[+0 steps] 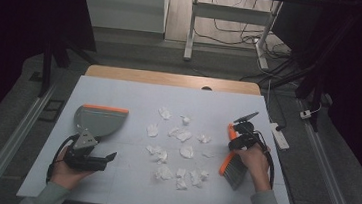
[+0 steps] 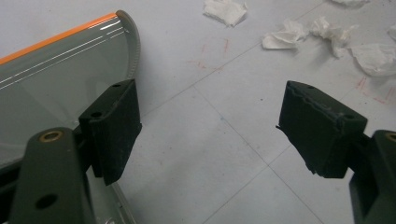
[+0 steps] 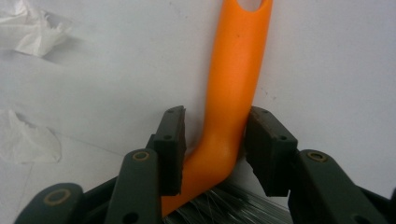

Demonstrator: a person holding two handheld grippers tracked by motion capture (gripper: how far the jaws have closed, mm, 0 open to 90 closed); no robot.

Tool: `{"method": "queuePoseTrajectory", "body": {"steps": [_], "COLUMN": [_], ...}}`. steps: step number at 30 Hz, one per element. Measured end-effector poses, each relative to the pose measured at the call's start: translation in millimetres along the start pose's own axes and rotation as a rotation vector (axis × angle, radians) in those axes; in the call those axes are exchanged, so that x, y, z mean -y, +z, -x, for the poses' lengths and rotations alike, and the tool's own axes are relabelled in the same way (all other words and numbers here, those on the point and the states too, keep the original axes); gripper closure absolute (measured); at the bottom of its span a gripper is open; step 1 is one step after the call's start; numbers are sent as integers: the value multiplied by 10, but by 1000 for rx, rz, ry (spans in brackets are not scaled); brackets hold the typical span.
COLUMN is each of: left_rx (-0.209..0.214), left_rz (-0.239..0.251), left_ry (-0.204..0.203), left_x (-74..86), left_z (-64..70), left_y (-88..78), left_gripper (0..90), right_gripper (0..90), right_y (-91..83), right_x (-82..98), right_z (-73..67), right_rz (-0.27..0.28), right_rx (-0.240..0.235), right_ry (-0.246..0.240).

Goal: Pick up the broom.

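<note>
A grey dustpan with an orange front lip lies at the left of the white table; in the left gripper view the dustpan is beside the left jaw. My left gripper rests just in front of it, open, with nothing between its pads. At the right lies a hand brush with an orange handle and grey bristles. My right gripper is shut on the handle at its bend, a pad on either side. Several crumpled paper scraps lie between the two tools.
A white mat covers the table, with a wooden strip at the far edge. A white power strip lies by the right edge. Desk legs and cables stand on the floor beyond.
</note>
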State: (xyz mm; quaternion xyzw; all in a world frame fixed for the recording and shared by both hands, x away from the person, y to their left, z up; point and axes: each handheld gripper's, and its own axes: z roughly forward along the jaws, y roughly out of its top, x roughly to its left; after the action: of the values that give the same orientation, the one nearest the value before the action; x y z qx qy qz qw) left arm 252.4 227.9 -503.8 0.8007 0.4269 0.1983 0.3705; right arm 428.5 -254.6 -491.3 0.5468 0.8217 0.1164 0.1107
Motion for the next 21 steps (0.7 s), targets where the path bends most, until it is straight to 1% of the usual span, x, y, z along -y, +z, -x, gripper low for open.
{"method": "queuePoseTrajectory", "body": {"steps": [2, 6, 8, 10, 12, 14, 15, 16, 19, 21], "left_rx": [-1, -2, -3, -13, -20, -23, -23, -23, -23, -23], "left_rz": [6, 10, 8, 10, 12, 16, 17, 15, 11, 14], "left_ry": [-2, 3, 11, 14, 13, 13, 12, 13, 13, 14], "left_x": [-4, -19, -22, -20, -18, -17, -17, -17, -18, -15], "left_z": [6, 36, 58, 77, 78, 75, 75, 76, 82, 83], "left_y": [-13, -21, -24, -34, -48, -62, -60, -56, -50, -57], "left_gripper": [217, 218, 217, 215, 214, 215, 215, 215, 214, 214], "right_gripper": [629, 679, 701, 704, 706, 706, 708, 708, 709, 709], "right_y": [5, 8, 7, 8, 7, 6, 8, 9, 8, 9], "right_x": [-14, -16, -5, 18, 38, 46, 59, 62, 63, 68], "right_z": [-6, -14, -32, -56, -46, -42, -61, -70, -71, -75], "right_rz": [-3, 3, 15, 33, 46, 51, 61, 63, 64, 70], "right_rx": [8, 15, 22, 38, 26, 28, 38, 45, 45, 45], "right_ry": [20, 30, 22, 7, 17, 15, 8, 1, 0, -14]}}
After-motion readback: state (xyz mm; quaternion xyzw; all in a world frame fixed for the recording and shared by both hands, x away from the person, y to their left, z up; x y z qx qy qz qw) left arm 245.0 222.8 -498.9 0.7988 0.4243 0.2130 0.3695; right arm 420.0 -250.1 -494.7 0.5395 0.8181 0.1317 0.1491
